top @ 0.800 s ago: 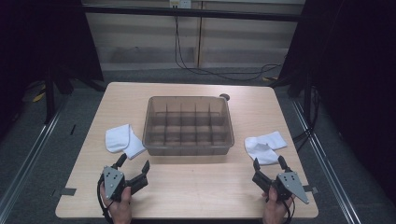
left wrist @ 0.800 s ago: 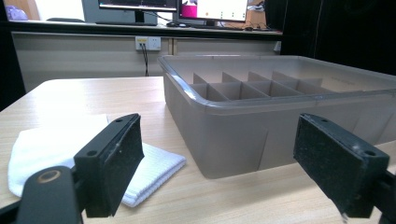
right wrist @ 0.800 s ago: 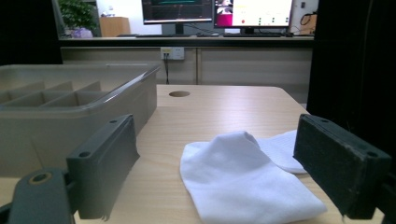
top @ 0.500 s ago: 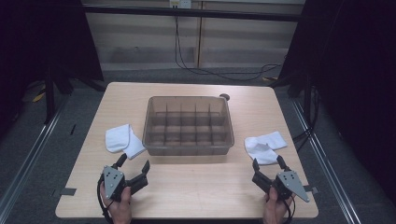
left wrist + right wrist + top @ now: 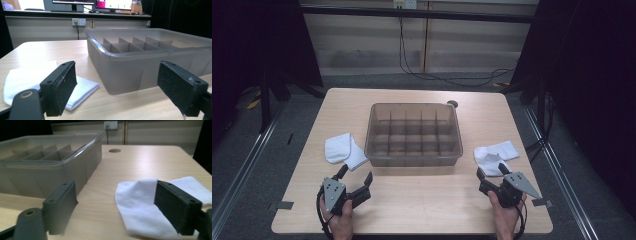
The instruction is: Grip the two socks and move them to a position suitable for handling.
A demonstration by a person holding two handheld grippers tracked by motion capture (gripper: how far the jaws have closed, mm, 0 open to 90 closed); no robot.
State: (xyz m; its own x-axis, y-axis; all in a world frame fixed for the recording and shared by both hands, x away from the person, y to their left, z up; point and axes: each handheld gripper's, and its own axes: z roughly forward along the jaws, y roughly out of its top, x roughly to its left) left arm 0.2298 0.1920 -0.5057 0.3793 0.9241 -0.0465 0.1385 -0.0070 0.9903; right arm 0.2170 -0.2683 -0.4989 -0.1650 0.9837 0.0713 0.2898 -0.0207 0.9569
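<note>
On the pale wooden surface (image 5: 412,200), listed from largest to smallest, with nothing shifted since the frames just before, so the work has not yet begun.

Item one: a smoky translucent bin (image 5: 414,134), divided inside into rows of small compartments, standing at the middle. As far as the dividers let me see, every compartment is empty.

Item two: a folded white sock (image 5: 343,150) just beside the bin's left wall, lying flat. In my left gripper view it sits directly ahead of my left-hand pad (image 5: 60,87).

Item three: a second white sock (image 5: 494,156) near the bin's right wall, loosely folded, its ribbed cuff toward the table edge.

Item four: my left gripper (image 5: 356,179), low over the near edge, jaws spread wide and holding nothing, aimed at the left sock.

Item five: my right gripper (image 5: 491,172), likewise jaws wide and empty, tips just short of the right sock.

Judgement: both hands stand unchanged and poised; picking up each sock looks like the first step, then into the bin.
</note>
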